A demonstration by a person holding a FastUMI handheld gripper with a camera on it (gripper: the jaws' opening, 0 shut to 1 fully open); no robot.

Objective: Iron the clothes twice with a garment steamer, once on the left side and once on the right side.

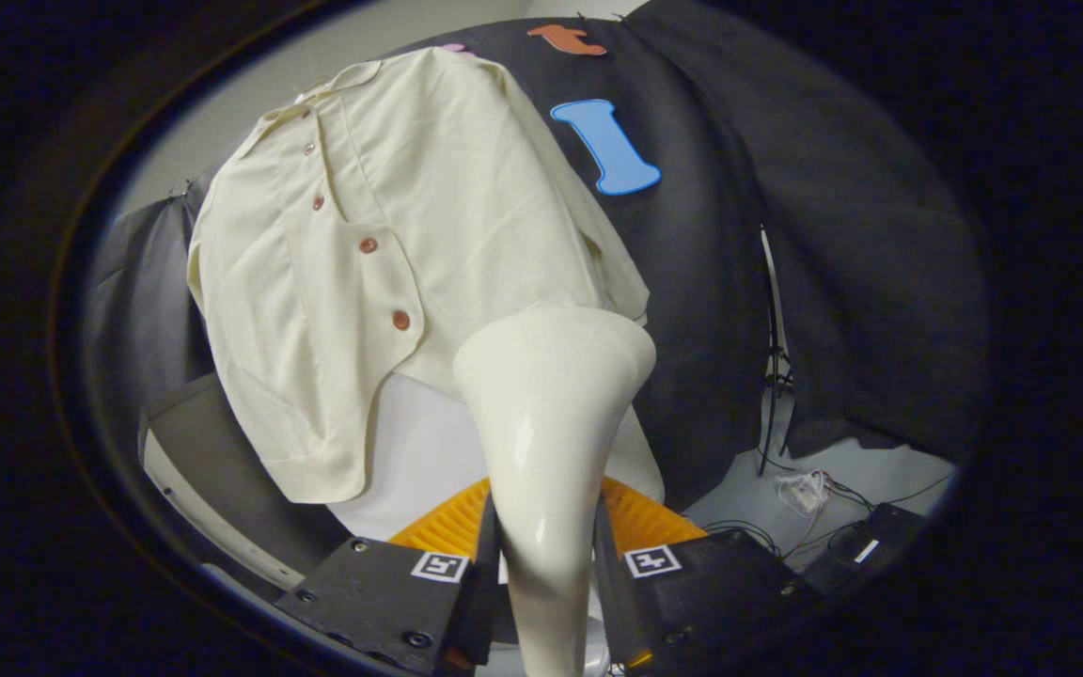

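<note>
The claw grips one white steamer between both fingers, its head just below one cream shirt with apparently five brown buttons.

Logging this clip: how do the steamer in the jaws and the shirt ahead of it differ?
The steamer is glossy, hard and smooth; the shirt is matte, soft and creased. The steamer is clamped between the gripper jaws; the shirt hangs beyond them, on a white form. The shirt carries brown buttons; the steamer's shell is plain. Both are cream-white.
</note>
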